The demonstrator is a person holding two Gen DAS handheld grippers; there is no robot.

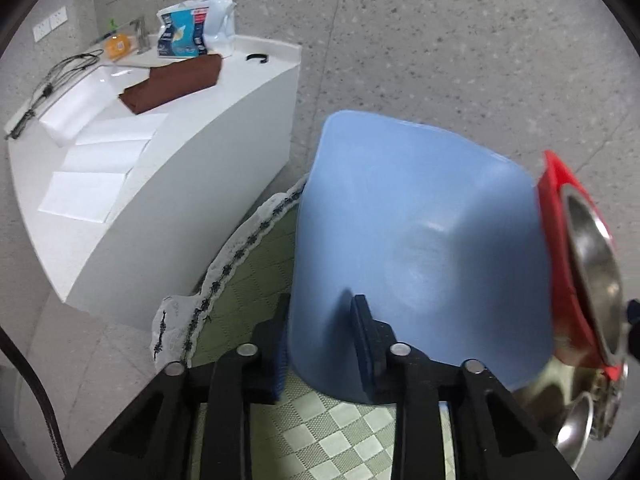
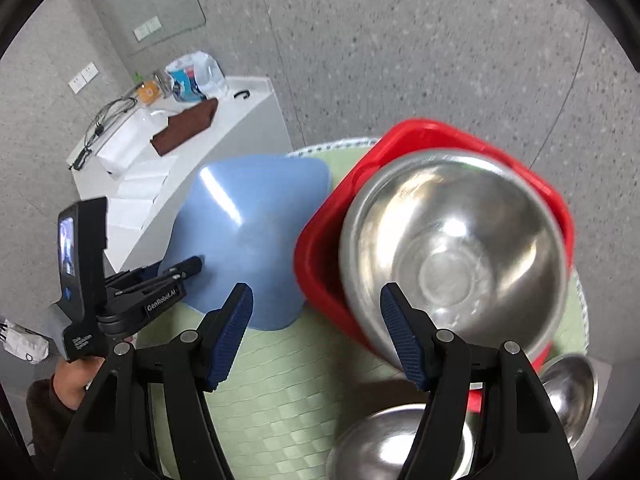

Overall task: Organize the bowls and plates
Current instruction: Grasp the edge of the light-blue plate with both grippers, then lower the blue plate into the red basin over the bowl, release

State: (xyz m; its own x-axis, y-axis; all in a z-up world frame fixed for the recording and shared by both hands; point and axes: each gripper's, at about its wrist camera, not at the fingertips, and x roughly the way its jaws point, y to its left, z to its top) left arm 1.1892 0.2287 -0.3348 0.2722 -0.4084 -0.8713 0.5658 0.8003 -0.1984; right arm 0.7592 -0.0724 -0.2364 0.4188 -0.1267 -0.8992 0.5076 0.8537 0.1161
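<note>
My left gripper (image 1: pixel 320 336) is shut on the rim of a blue square bowl (image 1: pixel 416 248), which is tilted above the green checked mat (image 1: pixel 248 292). The bowl also shows in the right wrist view (image 2: pixel 248 232), with the left gripper (image 2: pixel 188 268) clamped on its near-left edge. My right gripper (image 2: pixel 316 332) is open and empty, just in front of a red square bowl (image 2: pixel 324 264) that holds a large steel bowl (image 2: pixel 456 256). The red bowl (image 1: pixel 556 216) and steel bowl (image 1: pixel 592 256) show at the right edge of the left wrist view.
Two smaller steel bowls (image 2: pixel 396 440) (image 2: pixel 568 392) lie on the mat (image 2: pixel 280 380) at the near right. A white counter (image 1: pixel 168 152) at the left holds a brown cloth (image 1: pixel 172 84), a blue snack bag (image 1: pixel 184 32), cables and white sheets.
</note>
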